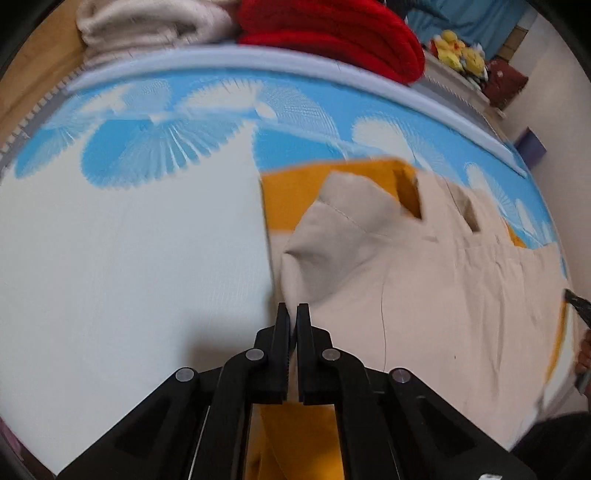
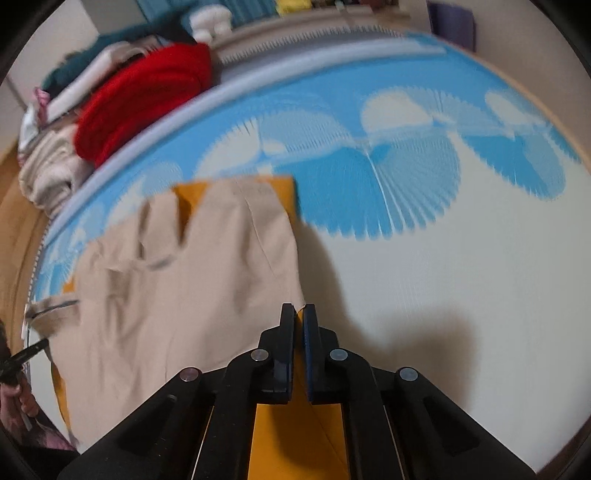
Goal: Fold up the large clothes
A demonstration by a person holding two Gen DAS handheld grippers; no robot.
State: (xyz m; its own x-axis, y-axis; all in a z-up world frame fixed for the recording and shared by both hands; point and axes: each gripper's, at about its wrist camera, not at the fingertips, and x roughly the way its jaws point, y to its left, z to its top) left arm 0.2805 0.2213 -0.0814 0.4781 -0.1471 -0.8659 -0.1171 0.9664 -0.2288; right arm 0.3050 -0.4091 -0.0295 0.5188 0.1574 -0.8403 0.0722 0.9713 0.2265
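A large beige garment with an orange lining (image 1: pixel 443 295) lies spread on a white and blue patterned mat (image 1: pixel 129 258). My left gripper (image 1: pixel 293 314) is shut on the garment's near left edge, with orange lining between the fingers. In the right wrist view the same garment (image 2: pixel 184 277) lies to the left, and my right gripper (image 2: pixel 299 314) is shut on its near right edge. The other gripper's tip shows at the far right edge of the left wrist view (image 1: pixel 578 306). Both views are motion-blurred.
Folded clothes are stacked beyond the mat's far border: a red knit (image 1: pixel 332 33) and a cream one (image 1: pixel 155 26), also seen in the right wrist view (image 2: pixel 144 96). Yellow soft toys (image 1: pixel 458 50) sit at the back right. White mat (image 2: pixel 461 277) stretches right of the garment.
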